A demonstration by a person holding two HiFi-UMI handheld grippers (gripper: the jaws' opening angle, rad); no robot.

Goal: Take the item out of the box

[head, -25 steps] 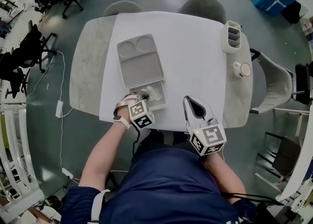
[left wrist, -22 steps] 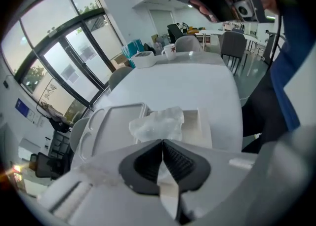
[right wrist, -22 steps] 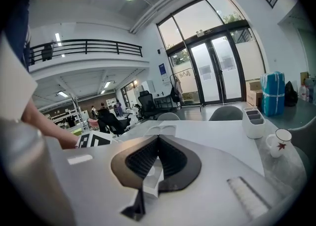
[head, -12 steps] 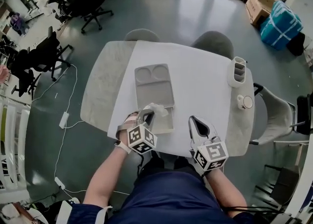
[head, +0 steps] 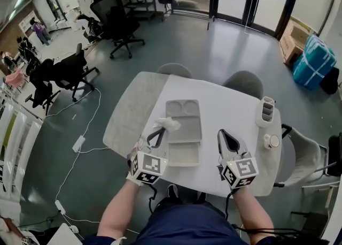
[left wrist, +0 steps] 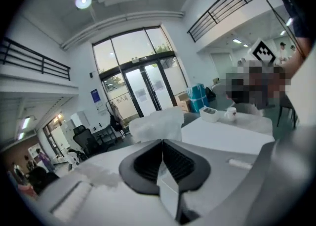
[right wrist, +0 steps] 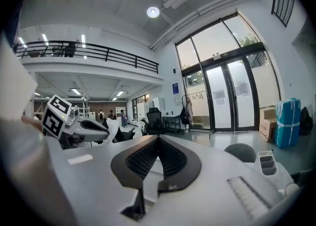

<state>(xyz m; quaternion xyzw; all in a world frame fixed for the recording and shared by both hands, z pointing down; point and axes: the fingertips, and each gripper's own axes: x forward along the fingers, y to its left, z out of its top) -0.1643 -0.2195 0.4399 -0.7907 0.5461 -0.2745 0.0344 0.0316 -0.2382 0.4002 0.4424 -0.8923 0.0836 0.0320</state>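
A grey compartment box (head: 185, 129) lies open on the white-covered table (head: 230, 111). My left gripper (head: 161, 130) hangs over the box's left edge, shut on a crumpled white item (head: 170, 124) that is lifted clear of the compartments. In the left gripper view the item (left wrist: 157, 124) bulges just past the closed gripper tips (left wrist: 162, 142). My right gripper (head: 224, 132) hovers over the table to the right of the box, shut and holding nothing. In the right gripper view its jaws (right wrist: 158, 139) meet, and the left gripper (right wrist: 79, 127) shows at the left.
A white slotted holder (head: 266, 111) and a small white cup (head: 271, 141) stand at the table's right edge. Grey chairs (head: 245, 83) stand at the far side and another chair (head: 305, 158) at the right. Office chairs (head: 117, 22) and floor cables (head: 80, 142) lie to the left.
The left gripper has lifted the white item out of the box's near compartment and carried it up and to the left. The right gripper stays shut beside the box. The head camera now looks further out over the room.
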